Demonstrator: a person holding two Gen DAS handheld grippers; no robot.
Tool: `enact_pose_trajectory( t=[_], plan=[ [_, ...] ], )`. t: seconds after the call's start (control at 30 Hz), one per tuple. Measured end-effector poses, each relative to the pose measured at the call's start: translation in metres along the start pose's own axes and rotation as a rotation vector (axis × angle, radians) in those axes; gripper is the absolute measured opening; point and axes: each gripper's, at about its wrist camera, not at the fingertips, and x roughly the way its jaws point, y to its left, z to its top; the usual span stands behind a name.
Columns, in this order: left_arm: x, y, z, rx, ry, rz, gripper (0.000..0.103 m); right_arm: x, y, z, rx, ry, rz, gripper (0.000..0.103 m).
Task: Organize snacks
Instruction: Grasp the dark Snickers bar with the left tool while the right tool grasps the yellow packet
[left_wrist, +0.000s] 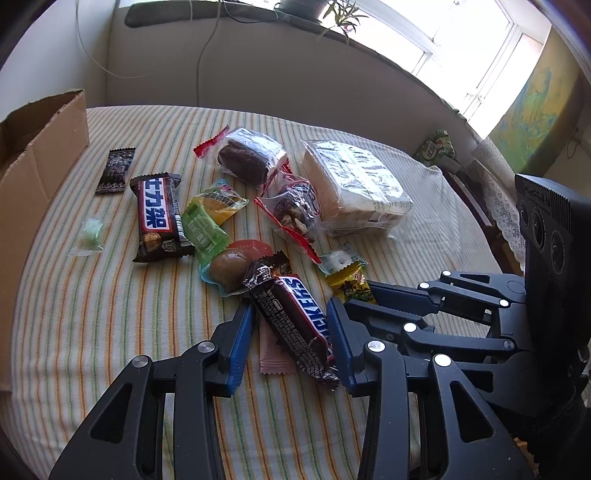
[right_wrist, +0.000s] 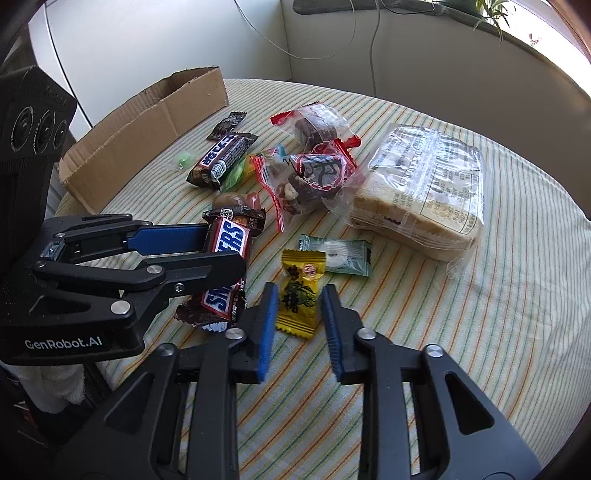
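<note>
You are only beginning — the brown cardboard box looking empty, your left gripper straddling the Snickers bar unclosed, your right gripper bracketing the yellow candy, jaws wide.

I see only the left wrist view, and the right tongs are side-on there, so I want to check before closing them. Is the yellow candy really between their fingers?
Observer: Yes. In the right wrist view the yellow candy lies between the open right tongs, with cloth showing on both sides of it.
Operator: Does another snack touch it?
Observer: The green-and-white packet lies just beyond it and meets the candy's far end.
Operator: And the left tongs, from that side?
Observer: The left tongs straddle the Snickers bar; the far blue pad lies against its side.
</note>
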Motion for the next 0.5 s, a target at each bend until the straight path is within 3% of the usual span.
enact_pose_trajectory(
  t=[0.17,0.5],
  plan=[
    [-0.002,-0.005,-0.001,0.010,-0.020,0.012,0.033,-0.007,-0.017,-0.005,0.066,-0.011,0.034,0.012],
    [-0.016,-0.005,-0.003,0.009,-0.068,0.031,0.028,-0.020,-0.020,-0.015,0.095,-0.054,0.026,0.011]
  ],
)
